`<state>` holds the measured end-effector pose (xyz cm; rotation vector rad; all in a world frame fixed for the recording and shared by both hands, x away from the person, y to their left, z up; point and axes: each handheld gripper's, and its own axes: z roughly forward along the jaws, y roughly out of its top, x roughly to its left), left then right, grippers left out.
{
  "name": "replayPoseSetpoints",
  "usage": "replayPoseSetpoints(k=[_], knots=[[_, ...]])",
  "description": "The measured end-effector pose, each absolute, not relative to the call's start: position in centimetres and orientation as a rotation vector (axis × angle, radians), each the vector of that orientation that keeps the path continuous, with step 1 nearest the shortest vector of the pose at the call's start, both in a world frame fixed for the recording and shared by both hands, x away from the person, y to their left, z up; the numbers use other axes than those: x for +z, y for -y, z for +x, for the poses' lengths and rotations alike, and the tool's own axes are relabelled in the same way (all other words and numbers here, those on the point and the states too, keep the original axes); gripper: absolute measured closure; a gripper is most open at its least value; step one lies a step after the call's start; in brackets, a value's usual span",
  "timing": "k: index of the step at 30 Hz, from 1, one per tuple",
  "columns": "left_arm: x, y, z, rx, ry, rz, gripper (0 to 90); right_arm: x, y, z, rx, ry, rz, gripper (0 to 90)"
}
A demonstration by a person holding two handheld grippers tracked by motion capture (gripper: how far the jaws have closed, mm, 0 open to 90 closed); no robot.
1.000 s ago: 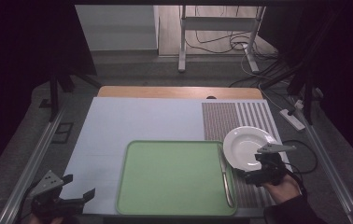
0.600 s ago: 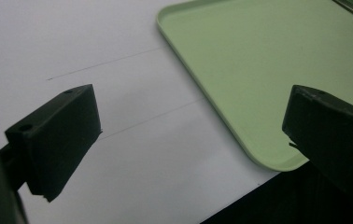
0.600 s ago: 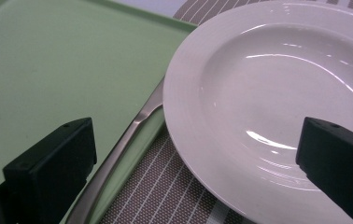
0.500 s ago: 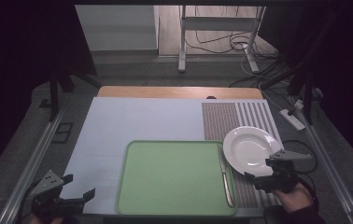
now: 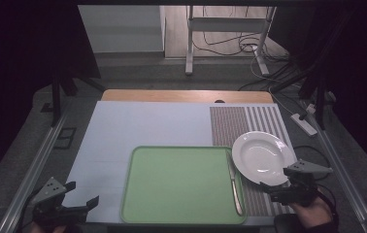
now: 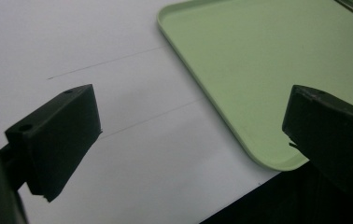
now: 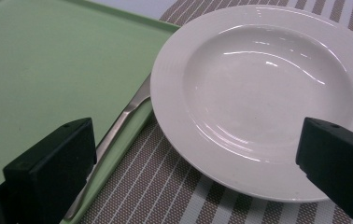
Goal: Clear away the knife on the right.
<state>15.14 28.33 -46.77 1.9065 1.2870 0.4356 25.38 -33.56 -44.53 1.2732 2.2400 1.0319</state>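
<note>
The person's right gripper (image 5: 275, 187) is hovering with its jaws spread wide, holding nothing, just beside the near rim of the round white ceramic plate (image 5: 262, 157), which is sitting on the brown striped woven placemat (image 5: 249, 121). The left gripper (image 5: 82, 196) is waiting released too, near the flat green plastic tray's (image 5: 181, 184) corner. A silver metal knife (image 7: 118, 128) is lying along the tray's right edge. My guess: a plate grasp is coming, so the jaws should be straddling the rim squarely, staying clear of the knife.
</note>
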Motion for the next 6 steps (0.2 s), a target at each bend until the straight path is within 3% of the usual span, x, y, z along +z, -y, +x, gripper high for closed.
replayPoseSetpoints(k=[6], knots=[[-46.75,-28.31,15.18,0.435,-1.285,1.906,4.2,-44.53,33.59,25.24,1.022,-2.245,1.267,0.0]])
